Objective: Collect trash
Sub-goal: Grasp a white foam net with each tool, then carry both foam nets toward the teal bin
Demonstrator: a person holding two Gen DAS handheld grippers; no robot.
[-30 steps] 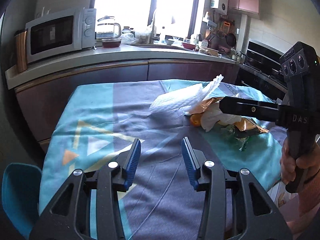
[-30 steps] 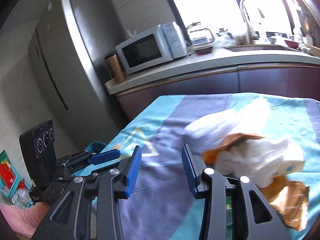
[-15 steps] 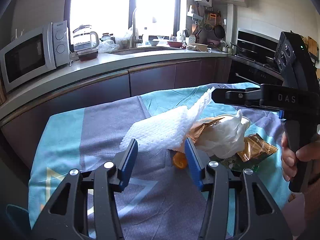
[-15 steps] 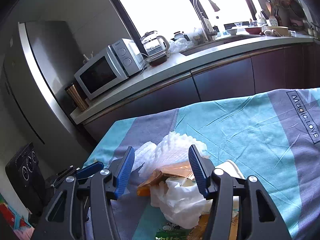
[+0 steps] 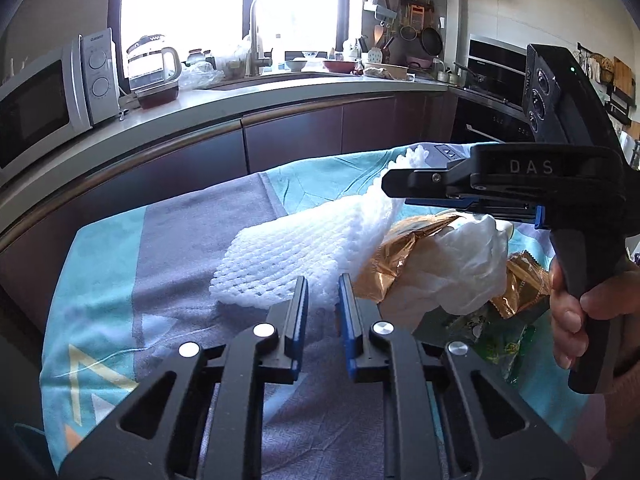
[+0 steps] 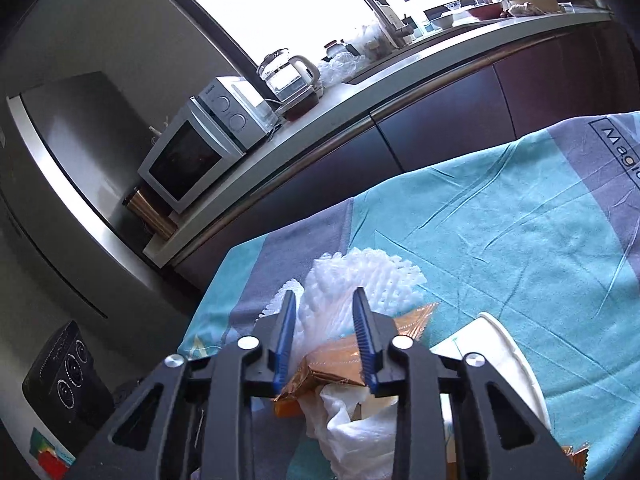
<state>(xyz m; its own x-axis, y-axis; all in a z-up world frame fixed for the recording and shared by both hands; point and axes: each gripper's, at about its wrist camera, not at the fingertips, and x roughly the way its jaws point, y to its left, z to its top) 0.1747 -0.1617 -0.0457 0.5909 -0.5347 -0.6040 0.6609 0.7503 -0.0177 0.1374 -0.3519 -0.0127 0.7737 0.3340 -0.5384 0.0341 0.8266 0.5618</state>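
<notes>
A pile of trash lies on the teal and grey tablecloth (image 5: pixel 180 248). On top is a white foam net (image 5: pixel 292 256), beside a crumpled white tissue (image 5: pixel 460 268), gold wrappers (image 5: pixel 400 248) and a green wrapper (image 5: pixel 492 332). My left gripper (image 5: pixel 322 284) is closing, with the net's near edge pinched between its pads. My right gripper (image 6: pixel 324 294), held by a hand (image 5: pixel 580 304), is also closing with the foam net (image 6: pixel 360 280) filling its gap. A gold wrapper (image 6: pixel 332 364) and the tissue (image 6: pixel 352 428) lie just under it. Seen from the left wrist, the right gripper (image 5: pixel 388 186) hangs over the net's far end.
A white plate (image 6: pixel 508 344) lies to the right of the pile. Behind the table runs a dark cabinet counter (image 5: pixel 280 96) with a microwave (image 5: pixel 48 96), a glass kettle (image 5: pixel 152 64) and a sink tap (image 5: pixel 256 32). A steel fridge (image 6: pixel 72 184) stands at the left, a built-in oven (image 5: pixel 492 68) at the right.
Both grippers have come in over the trash pile from the left part of the cloth. Their jaws, wide half a second ago, have narrowed around the foam net. The right gripper has rolled.
</notes>
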